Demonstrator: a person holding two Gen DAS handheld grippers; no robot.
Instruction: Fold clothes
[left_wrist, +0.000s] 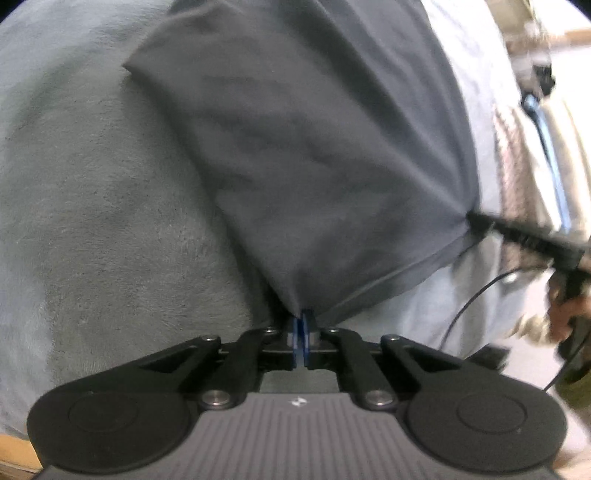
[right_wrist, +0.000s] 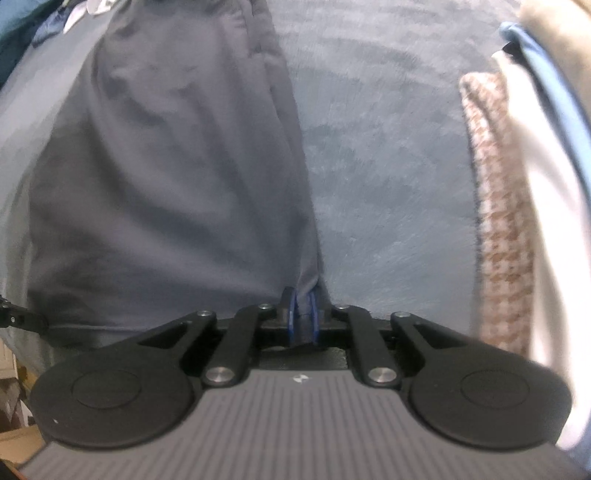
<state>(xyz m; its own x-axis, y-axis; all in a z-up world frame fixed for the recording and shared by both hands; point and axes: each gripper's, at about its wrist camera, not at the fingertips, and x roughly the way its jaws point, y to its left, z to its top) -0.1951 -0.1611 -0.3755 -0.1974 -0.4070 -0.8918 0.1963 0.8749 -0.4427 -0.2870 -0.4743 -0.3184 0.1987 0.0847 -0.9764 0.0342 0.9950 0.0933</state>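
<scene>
A dark grey garment (left_wrist: 314, 155) lies spread on a soft, fuzzy, pale blue blanket (left_wrist: 92, 221). Both grippers hold it by its near edge.

The left gripper (left_wrist: 302, 325) has its jaws pressed almost together, pinching one near corner of the garment. The cloth bunches to a point where it goes in between the blue pads. From there the hem runs off to the right, to the other corner. That corner is pinched too, by the right gripper (left_wrist: 480, 221), seen from the side in the left wrist view. A hand (left_wrist: 565, 310) holds its handle, and a thin black cable (left_wrist: 476, 299) hangs down in a curve near it.

In the right wrist view, the right gripper (right_wrist: 303, 317) also has its jaws nearly shut on a fold of the garment (right_wrist: 166, 184). The cloth stretches away from it and to the left, with soft wrinkles. A small bit of the left gripper (right_wrist: 18, 317) shows at the left edge, at the hem.

To the right of the garment the blanket (right_wrist: 388, 166) is bare. Further right sits a pile of folded clothes (right_wrist: 498, 221): one speckled brown and white, one white, one blue.
</scene>
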